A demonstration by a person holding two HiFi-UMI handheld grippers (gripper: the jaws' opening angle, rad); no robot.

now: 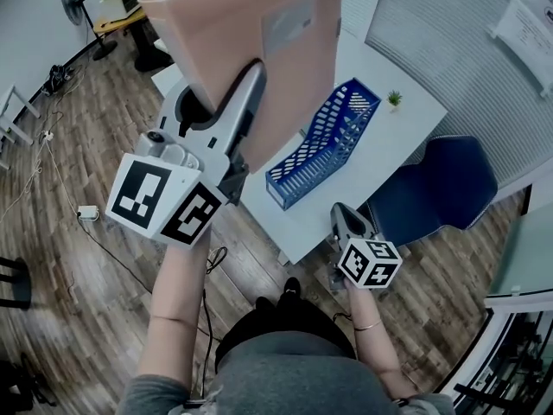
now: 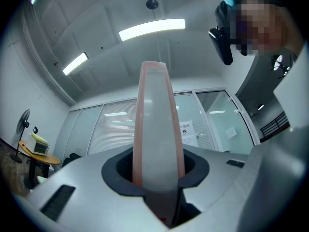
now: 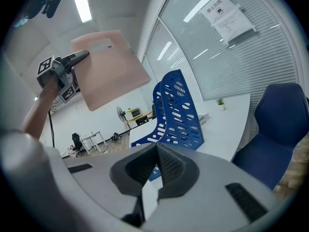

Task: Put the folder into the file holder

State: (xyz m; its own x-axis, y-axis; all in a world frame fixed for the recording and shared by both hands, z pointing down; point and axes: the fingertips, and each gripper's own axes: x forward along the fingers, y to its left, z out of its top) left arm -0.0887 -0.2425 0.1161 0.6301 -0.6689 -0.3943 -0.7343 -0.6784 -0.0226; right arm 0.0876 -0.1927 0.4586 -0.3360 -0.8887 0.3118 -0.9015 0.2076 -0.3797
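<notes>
A pink folder (image 1: 259, 41) is lifted high above the white table (image 1: 406, 137), tilted, with my left gripper (image 1: 246, 89) shut on its lower edge. In the left gripper view the folder (image 2: 157, 124) shows edge-on, pinched between the jaws of the left gripper (image 2: 157, 175). The blue perforated file holder (image 1: 324, 145) stands upright on the table, below and right of the folder. My right gripper (image 1: 346, 219) hovers at the table's front edge, shut with nothing in it. The right gripper view shows its jaw tips (image 3: 157, 151) meeting, with the file holder (image 3: 178, 112) and the raised folder (image 3: 113, 71) beyond.
A blue chair (image 1: 445, 188) stands right of the table. A small potted plant (image 1: 394, 98) sits at the table's far edge. A fan (image 1: 78, 3) and a side table stand at the back left. Cables and a power strip (image 1: 86, 212) lie on the wooden floor.
</notes>
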